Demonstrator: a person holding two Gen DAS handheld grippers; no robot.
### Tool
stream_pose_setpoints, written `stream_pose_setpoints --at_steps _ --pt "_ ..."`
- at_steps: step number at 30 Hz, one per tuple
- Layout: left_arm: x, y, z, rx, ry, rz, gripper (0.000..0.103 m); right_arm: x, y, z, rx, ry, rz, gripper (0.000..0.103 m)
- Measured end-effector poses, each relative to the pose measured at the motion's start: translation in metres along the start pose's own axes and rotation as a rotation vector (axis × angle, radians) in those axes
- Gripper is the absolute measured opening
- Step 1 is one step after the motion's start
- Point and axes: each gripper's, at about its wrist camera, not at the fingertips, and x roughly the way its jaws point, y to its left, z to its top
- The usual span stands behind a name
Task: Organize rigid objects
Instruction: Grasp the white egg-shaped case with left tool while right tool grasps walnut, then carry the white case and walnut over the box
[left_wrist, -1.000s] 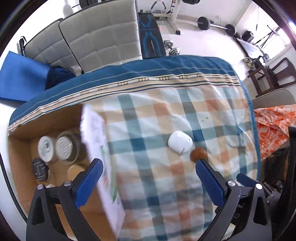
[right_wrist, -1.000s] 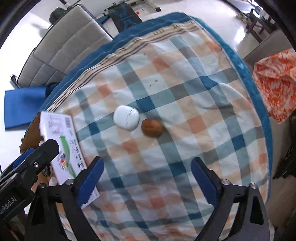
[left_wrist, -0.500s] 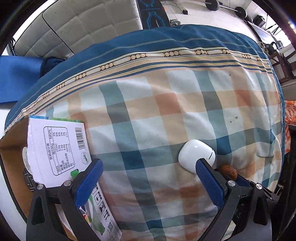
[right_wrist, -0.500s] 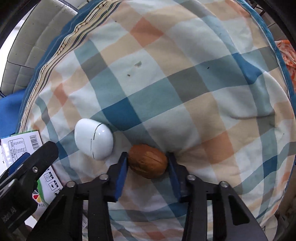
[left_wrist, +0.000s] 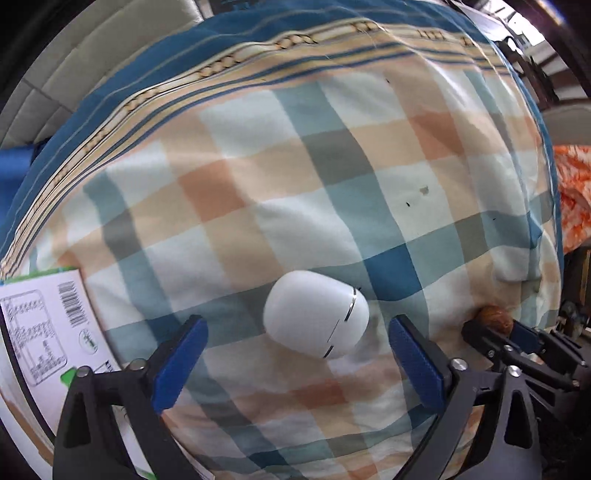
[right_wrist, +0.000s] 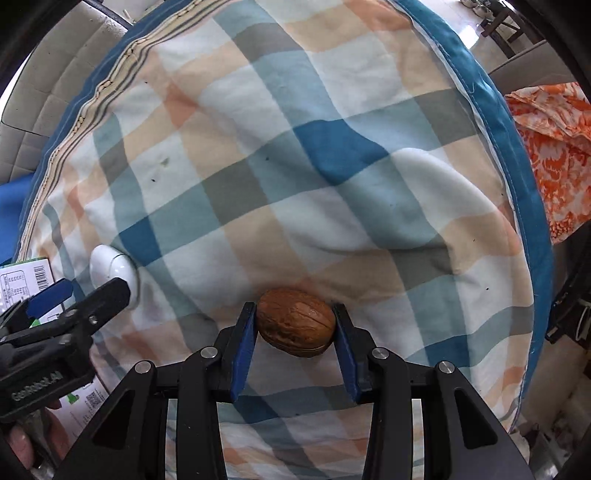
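We take the white case (left_wrist: 317, 314) as our landmark; it lies on the checked cloth (left_wrist: 295, 177) that covers the table. Well to the left of the case, at the cloth's edge, a printed box flap (left_wrist: 44, 325) with a barcode shows. Our left gripper (left_wrist: 297, 363) points down over the case, with one blue pad (left_wrist: 181, 363) to its left and the other to its right. The jaws are wide and closing, the case between them, and the pads are not yet touching it. To the right of the case, near it but apart, the walnut (right_wrist: 295, 322) rests on the cloth. Our right gripper (right_wrist: 294, 352) has it: both blue pads press on its two ends, the jaws drawn in to the nut's width. In the left view the nut (left_wrist: 494, 318) peeks out just beyond the right gripper's fingers. Far right of the case, past the cloth's blue border, lies an orange patterned fabric (right_wrist: 550, 140).
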Motion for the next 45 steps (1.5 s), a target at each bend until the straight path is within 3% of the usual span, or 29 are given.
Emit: stream_pose_setpoints --at_steps 2,5,7,10,14,18,20,24,26,37,45 --pt "0.008 -0.005 0.001 0.023 0.018 0.009 0.062 0.002 -0.001 0.003 0.001 0.005 -0.002 0.043" --pt "0.009 -0.006 0.0 0.016 0.005 0.005 0.055 0.003 -0.003 0.006 0.017 0.007 0.009 0.047" --pt "0.008 -0.004 0.0 0.008 0.002 -0.009 0.056 0.0 -0.008 0.013 0.037 0.012 0.035 0.054" --pt "0.01 -0.002 0.0 -0.004 -0.002 -0.024 0.057 0.0 -0.007 0.017 0.046 0.013 0.031 0.055" --pt "0.014 -0.014 0.007 0.037 0.031 -0.011 0.066 0.002 -0.006 0.019 0.057 0.018 0.028 0.056" --pt "0.018 -0.023 0.023 0.037 0.041 0.006 0.066 0.004 0.004 0.023 0.061 0.019 0.023 0.056" --pt "0.017 -0.023 0.026 0.039 0.036 0.014 0.059 0.004 0.003 0.025 0.061 0.022 0.021 0.056" --pt "0.012 -0.015 0.025 0.018 0.023 -0.003 0.055 0.005 0.009 0.025 0.04 0.021 -0.03 0.043" --pt "0.01 -0.004 0.022 0.003 0.019 -0.012 0.055 0.005 0.012 0.025 0.022 0.022 -0.037 0.043" --pt "-0.002 0.013 -0.026 -0.047 -0.014 -0.033 0.055 -0.008 0.027 0.002 -0.038 0.005 -0.023 0.043" --pt "-0.044 0.022 -0.065 -0.055 -0.086 -0.06 0.055 -0.038 0.035 -0.02 -0.098 -0.044 -0.01 0.043"
